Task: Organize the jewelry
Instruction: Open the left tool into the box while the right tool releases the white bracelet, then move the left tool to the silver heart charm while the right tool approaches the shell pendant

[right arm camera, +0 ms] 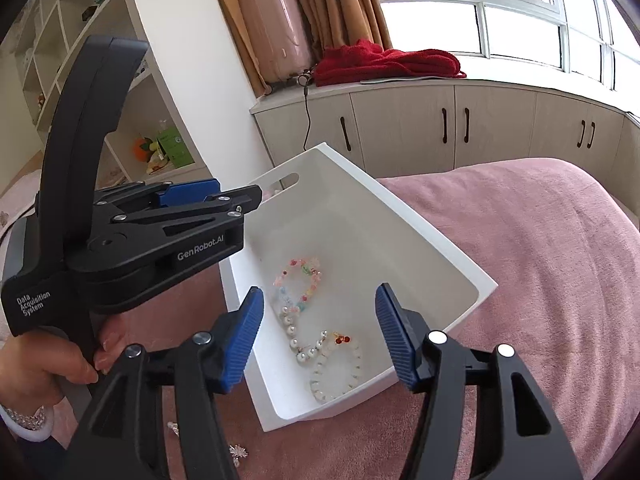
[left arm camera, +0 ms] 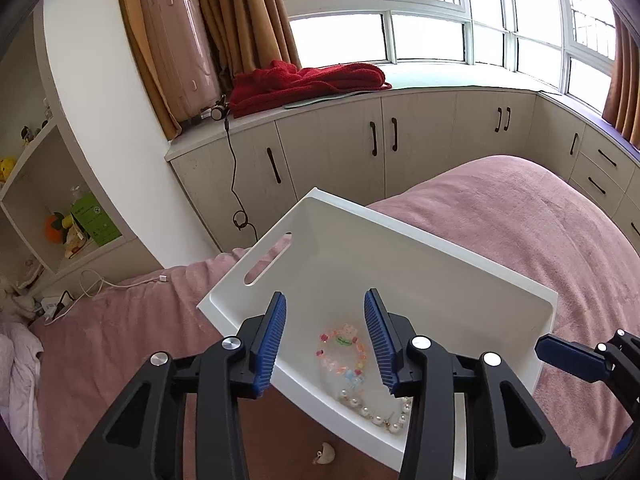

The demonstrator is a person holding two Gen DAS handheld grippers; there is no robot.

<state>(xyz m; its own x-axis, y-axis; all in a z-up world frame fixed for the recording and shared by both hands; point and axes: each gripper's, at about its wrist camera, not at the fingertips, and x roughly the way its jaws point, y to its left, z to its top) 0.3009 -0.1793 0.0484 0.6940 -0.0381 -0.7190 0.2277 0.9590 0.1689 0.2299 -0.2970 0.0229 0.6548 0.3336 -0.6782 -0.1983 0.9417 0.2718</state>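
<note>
R gripper is wide, empty, w/ snowflake charm just below-left of it, nearer than L gripper, also wide, over bin.

White tray on dusty-pink bed cover. Inside: pastel multicolour bead bracelet, white pearl strand, milky-white bead bracelet with red-gold charm. Both grippers black with ribbed blue pads. Background: red blanket, pale-pink suitcase, tan curtains, beige cabinets with dark handles.
</note>
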